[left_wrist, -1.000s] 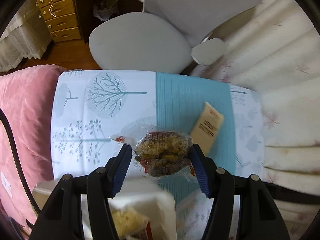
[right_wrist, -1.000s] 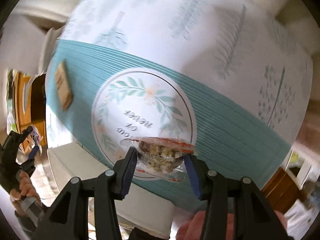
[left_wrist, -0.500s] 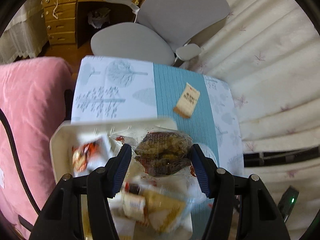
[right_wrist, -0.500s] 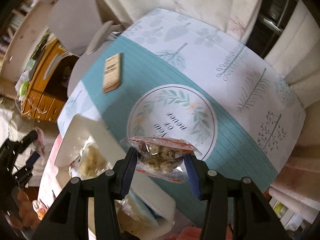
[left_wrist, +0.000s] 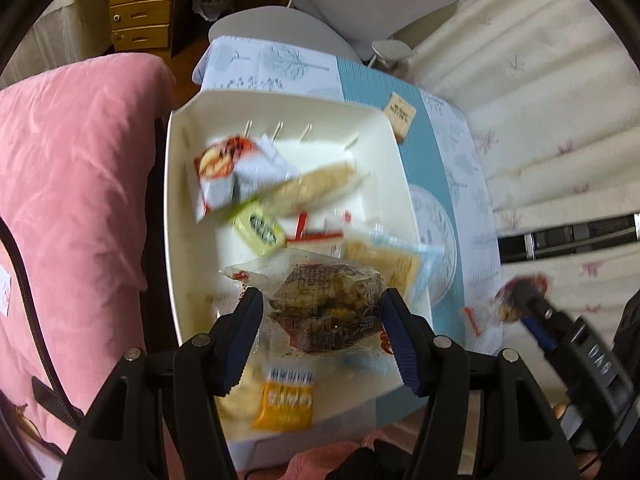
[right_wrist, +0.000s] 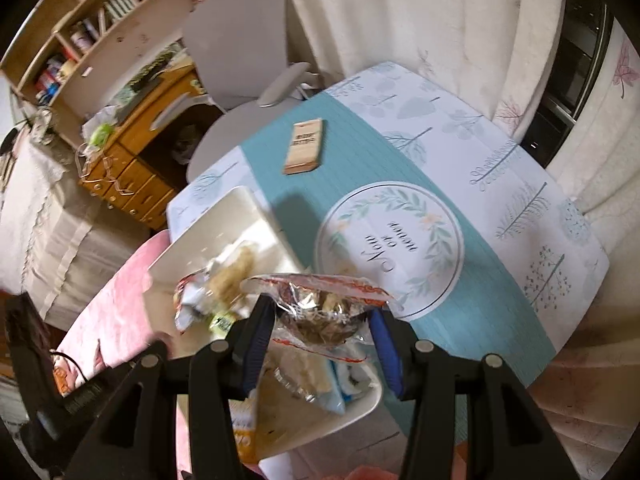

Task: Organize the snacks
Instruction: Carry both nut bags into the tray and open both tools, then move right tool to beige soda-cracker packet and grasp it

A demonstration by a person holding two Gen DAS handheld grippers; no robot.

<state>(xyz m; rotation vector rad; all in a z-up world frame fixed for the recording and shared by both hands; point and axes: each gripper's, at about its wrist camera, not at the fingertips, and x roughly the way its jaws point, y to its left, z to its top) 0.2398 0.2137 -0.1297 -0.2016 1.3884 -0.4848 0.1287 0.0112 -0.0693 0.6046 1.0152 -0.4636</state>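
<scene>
While each gripper [left_wrist: 322,320] [right_wrist: 322,338] clamps 1 wrapped snack [left_wrist: 326,306] [right_wrist: 320,312], a cream tray [left_wrist: 180,200] sits on the teal-striped tablecloth [right_wrist: 360,152] beside curtains [right_wrist: 440,20]

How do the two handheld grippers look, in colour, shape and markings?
The left gripper and the right gripper look alike: two black plastic arms with round silver rivets, ending in ribbed blue pads. In the left wrist view the right gripper's black body carries pale lettering, too blurred to read.
</scene>
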